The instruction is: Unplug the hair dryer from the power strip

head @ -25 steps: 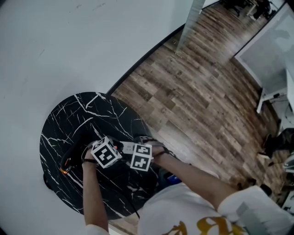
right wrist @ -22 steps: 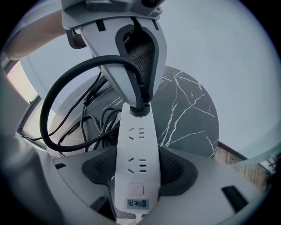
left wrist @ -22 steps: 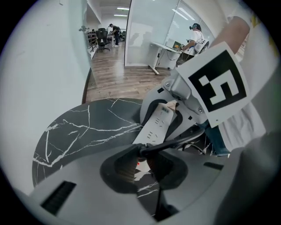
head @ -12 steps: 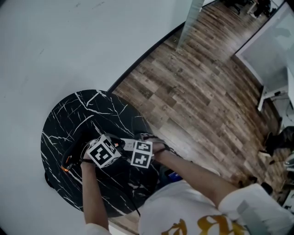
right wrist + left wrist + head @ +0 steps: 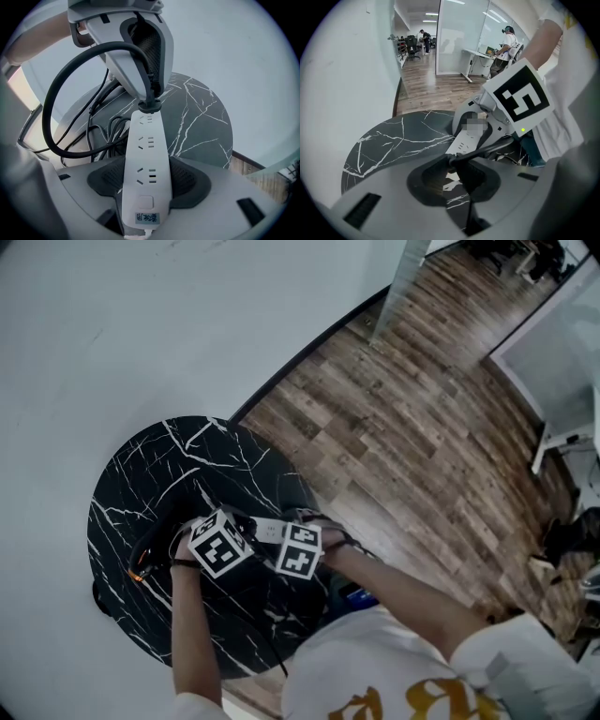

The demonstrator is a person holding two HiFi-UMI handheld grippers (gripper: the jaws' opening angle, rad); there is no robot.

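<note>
Now, both pairs of jaws tight: left gripper [image 5: 458, 165] on plug [image 5: 152, 104], right gripper [image 5: 146, 182] on power strip [image 5: 145, 140].

The round counter [image 5: 141, 512] is viewed steeply from above by the head view. The left gripper view is taken low and close, facing the right claw [image 5: 476, 129]; the right gripper view faces back at the left claw [image 5: 151, 96]. The power strip [image 5: 145, 173] is shared by all three.

Over the table [image 5: 201, 122], the power strip [image 5: 143, 159] runs from my right gripper [image 5: 146, 180], which clasps its near end, to my left gripper [image 5: 457, 163]. The plug [image 5: 151, 104] sits in its far socket, between my left jaws. Cords [image 5: 105, 129] lie heaped beside the strip.
</note>
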